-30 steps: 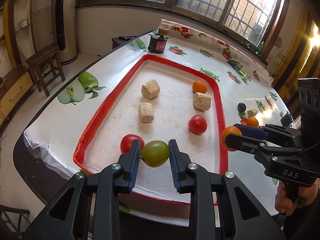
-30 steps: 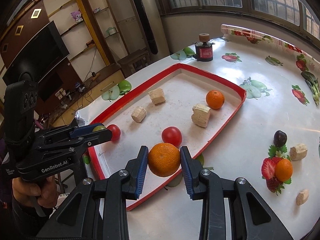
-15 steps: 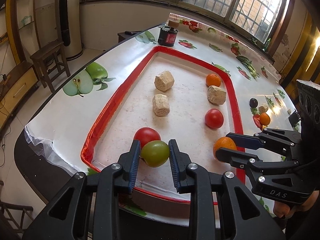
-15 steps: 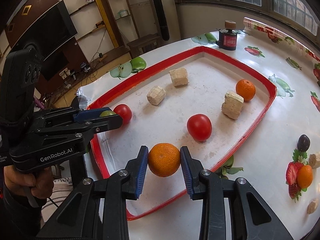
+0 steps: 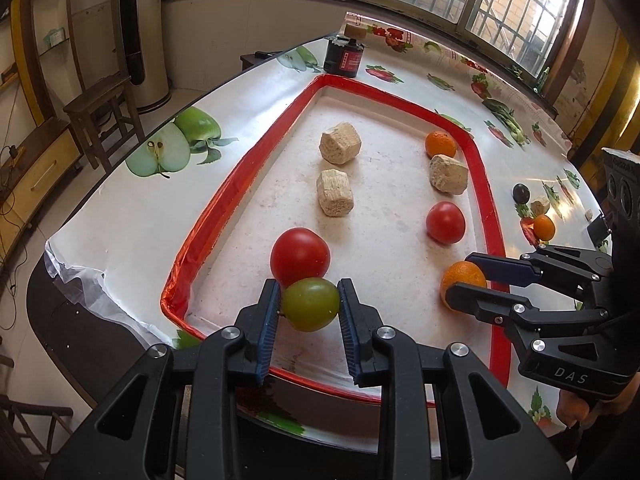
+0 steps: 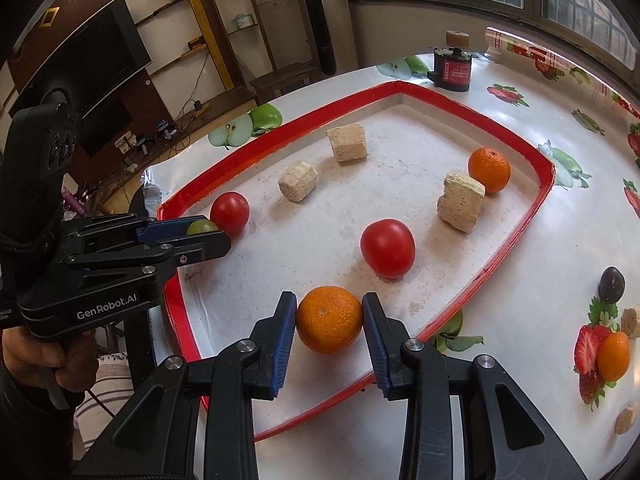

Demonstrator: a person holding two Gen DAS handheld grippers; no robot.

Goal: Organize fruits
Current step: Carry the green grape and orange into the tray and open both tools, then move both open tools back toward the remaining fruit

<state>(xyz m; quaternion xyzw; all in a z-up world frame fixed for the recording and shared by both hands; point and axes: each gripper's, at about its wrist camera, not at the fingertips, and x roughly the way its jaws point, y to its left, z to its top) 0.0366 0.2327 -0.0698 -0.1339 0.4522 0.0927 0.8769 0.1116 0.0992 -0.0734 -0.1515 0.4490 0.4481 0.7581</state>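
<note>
My left gripper (image 5: 309, 309) is shut on a green tomato (image 5: 311, 304), low over the near left part of the red-rimmed tray (image 5: 208, 216), right beside a red tomato (image 5: 300, 256). My right gripper (image 6: 329, 320) is shut on an orange (image 6: 329, 319), low over the tray's near right part (image 6: 516, 248). It shows in the left wrist view (image 5: 464, 286) too. Inside the tray lie a second red tomato (image 5: 445, 222), another orange (image 5: 440, 144) and three beige blocks (image 5: 340, 148).
On the fruit-print tablecloth right of the tray lie a dark plum (image 6: 611, 278), a small orange (image 6: 613, 356) and beige pieces (image 6: 626, 420). A black and red jar (image 5: 343, 58) stands beyond the tray's far corner. The table edge runs close on the left, with a stool (image 5: 100, 120) beyond.
Both grippers have moved forward and down over the tray with their fruits still held. The green tomato now sits against the red tomato, and the orange hangs inside the tray rim.
</note>
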